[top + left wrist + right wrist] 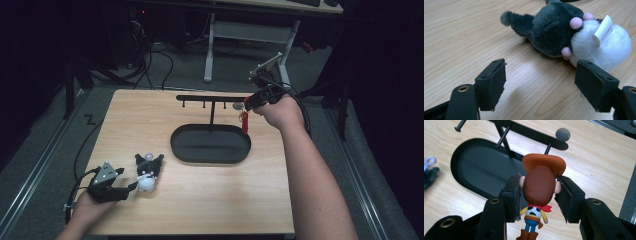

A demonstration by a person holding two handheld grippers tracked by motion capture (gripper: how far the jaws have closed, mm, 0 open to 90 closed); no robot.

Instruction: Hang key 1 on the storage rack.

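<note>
The right gripper (537,195) has its fingers (512,195) clamped on a cowboy figurine's (539,187) head, beside the black hook stand (212,99) over its oval tray (210,144). The left gripper (540,85), fingers spread wide and empty, sits just before a black-and-white plush toy (571,35) lying on the bench (200,195).

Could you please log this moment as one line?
left gripper: open beside plush toy | right gripper: shut on cowboy figure near rack

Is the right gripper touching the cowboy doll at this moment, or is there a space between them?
Touching. In the right gripper view, both pads of the right gripper press against the sides of the cowboy doll's head, at its ears, with no gap visible.
</note>
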